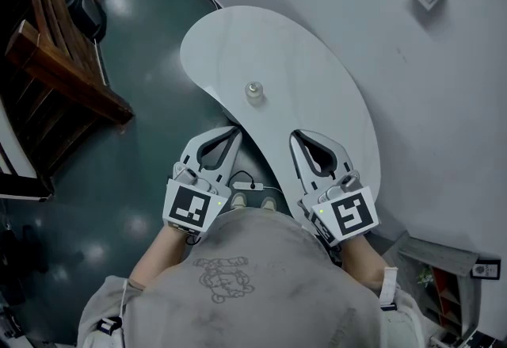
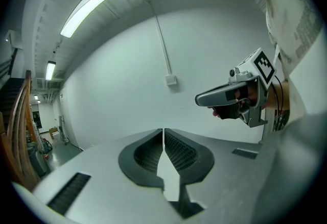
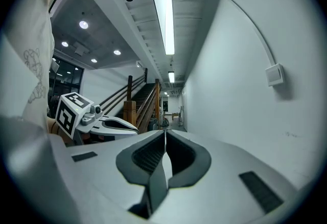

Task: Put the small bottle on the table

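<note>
The small bottle (image 1: 253, 91) looks like clear glossy glass, table (image 1: 317, 61) is smooth matt white, floor (image 1: 135, 172) shiny, railing (image 1: 67, 73) wood, my left gripper (image 1: 237, 131) and right gripper (image 1: 295, 135) matt grey plastic.

The head view looks steeply down from above the person onto the table (image 1: 238, 45), with the left gripper (image 1: 235, 132) and right gripper (image 1: 295, 136) near. Each gripper view faces along its own jaws toward the far wall. Both catch the wall box (image 2: 171, 80) and the other gripper.

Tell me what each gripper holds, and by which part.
Nothing: the left gripper and right gripper are both shut and empty; the small bottle stands free on the table.
</note>
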A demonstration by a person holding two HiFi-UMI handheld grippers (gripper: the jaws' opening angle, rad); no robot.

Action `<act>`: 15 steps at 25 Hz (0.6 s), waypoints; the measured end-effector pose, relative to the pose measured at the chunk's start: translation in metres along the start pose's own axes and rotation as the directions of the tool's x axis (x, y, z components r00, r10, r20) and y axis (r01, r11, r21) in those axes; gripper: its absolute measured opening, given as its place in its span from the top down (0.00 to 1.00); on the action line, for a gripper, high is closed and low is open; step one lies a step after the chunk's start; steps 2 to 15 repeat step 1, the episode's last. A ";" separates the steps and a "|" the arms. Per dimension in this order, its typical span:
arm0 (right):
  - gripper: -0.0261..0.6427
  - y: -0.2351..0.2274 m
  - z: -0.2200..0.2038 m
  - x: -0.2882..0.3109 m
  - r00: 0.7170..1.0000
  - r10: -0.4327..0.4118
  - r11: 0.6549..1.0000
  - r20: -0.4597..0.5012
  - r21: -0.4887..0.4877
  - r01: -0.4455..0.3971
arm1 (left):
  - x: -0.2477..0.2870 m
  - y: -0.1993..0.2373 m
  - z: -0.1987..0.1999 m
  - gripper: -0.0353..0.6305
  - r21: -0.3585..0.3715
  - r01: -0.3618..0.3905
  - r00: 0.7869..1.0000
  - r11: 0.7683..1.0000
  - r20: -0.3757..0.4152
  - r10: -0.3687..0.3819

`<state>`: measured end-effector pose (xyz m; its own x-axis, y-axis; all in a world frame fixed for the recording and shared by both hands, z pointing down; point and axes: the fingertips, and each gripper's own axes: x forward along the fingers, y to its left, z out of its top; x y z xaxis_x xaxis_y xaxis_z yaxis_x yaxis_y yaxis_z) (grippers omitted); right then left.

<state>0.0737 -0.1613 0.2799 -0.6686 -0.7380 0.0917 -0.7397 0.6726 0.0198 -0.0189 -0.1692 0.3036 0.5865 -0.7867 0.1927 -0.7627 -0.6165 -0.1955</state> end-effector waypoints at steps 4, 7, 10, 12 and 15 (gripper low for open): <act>0.91 0.000 0.001 0.000 1.000 0.004 1.000 0.002 0.002 -0.004 | 0.000 0.002 0.001 0.91 -0.004 -0.010 1.000 1.000 -0.003 0.010; 0.91 0.000 0.001 0.000 1.000 0.004 1.000 0.002 0.002 -0.004 | 0.000 0.002 0.001 0.91 -0.004 -0.010 1.000 1.000 -0.003 0.010; 0.91 0.000 0.001 0.000 1.000 0.004 1.000 0.002 0.002 -0.004 | 0.000 0.002 0.001 0.91 -0.004 -0.010 1.000 1.000 -0.003 0.010; 0.91 0.000 0.001 0.000 1.000 0.004 1.000 0.002 0.002 -0.004 | 0.000 0.002 0.001 0.91 -0.004 -0.010 1.000 1.000 -0.003 0.010; 0.91 0.000 0.001 0.000 1.000 0.004 1.000 0.002 0.002 -0.004 | 0.000 0.002 0.001 0.91 -0.004 -0.010 1.000 1.000 -0.003 0.010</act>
